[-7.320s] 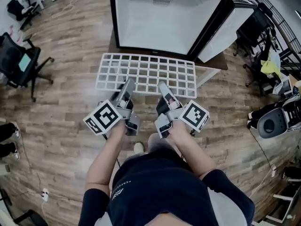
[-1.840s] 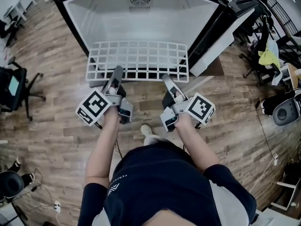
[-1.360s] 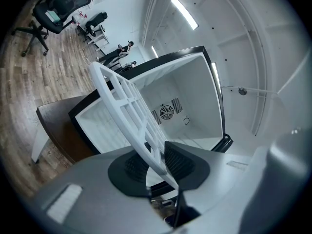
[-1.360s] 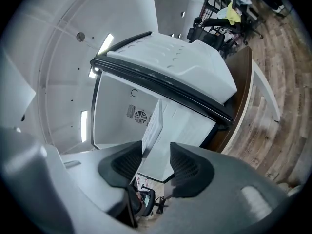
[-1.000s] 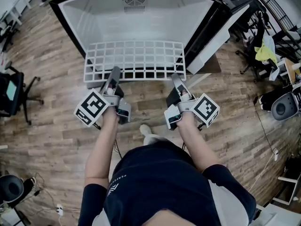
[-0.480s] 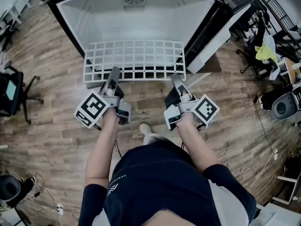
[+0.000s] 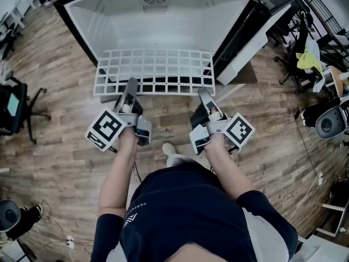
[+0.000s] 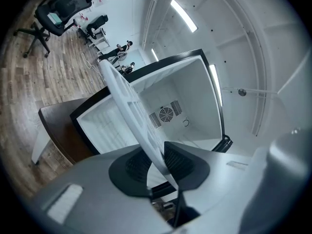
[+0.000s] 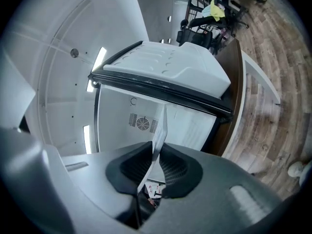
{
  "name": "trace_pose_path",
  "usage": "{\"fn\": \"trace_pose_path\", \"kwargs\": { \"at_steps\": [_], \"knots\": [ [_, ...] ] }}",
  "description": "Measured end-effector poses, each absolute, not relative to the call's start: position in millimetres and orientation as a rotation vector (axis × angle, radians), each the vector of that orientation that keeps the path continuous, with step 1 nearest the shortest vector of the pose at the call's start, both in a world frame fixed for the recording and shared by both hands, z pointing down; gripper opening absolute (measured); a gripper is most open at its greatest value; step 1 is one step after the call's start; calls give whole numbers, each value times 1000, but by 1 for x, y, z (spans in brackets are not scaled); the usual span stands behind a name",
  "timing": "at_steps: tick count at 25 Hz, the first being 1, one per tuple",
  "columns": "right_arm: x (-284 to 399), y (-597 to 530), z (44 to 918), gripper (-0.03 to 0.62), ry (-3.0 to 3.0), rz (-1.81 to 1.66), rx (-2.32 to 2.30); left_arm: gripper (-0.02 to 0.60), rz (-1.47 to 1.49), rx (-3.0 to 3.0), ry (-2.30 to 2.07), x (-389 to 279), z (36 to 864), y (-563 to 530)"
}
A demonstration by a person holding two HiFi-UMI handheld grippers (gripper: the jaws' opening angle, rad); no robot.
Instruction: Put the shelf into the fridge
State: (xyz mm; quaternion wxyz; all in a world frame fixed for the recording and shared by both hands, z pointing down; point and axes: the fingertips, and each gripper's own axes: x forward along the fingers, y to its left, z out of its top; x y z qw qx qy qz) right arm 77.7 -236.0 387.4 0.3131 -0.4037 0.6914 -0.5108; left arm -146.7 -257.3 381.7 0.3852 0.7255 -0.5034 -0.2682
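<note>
At 12 o'clock from the person, the shelf (image 7: 154, 70) lies level, its far edge at the open fridge (image 7: 163, 21). The left tongs (image 7: 131, 83) clamp its near rim at 7 o'clock; the right tongs (image 7: 203, 93), whose jaws have just been closing, pinch it at 5 o'clock. It is better to push both evenly and keep it level.

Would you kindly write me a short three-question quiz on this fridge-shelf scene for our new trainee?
1. True or false: the door of the fridge stands open.
2. What do the left tongs and right tongs grip? A) a bottle B) a white wire shelf C) nothing
3. Is the shelf fully inside the fridge?
Key: 1 true. 2 B; both are shut on its near edge, and the right tongs' jaws have just been closing on it. 3 No; most of it is outside, in front of the opening.
</note>
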Motion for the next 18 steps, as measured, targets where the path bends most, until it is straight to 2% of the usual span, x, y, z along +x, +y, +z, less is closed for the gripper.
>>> {"fn": "trace_pose_path", "kwargs": {
  "at_steps": [18],
  "knots": [
    [77,-239,379,48,1883,-1320,-1010,100,-697,1864,-1295,-148,378,-256]
  ]
}}
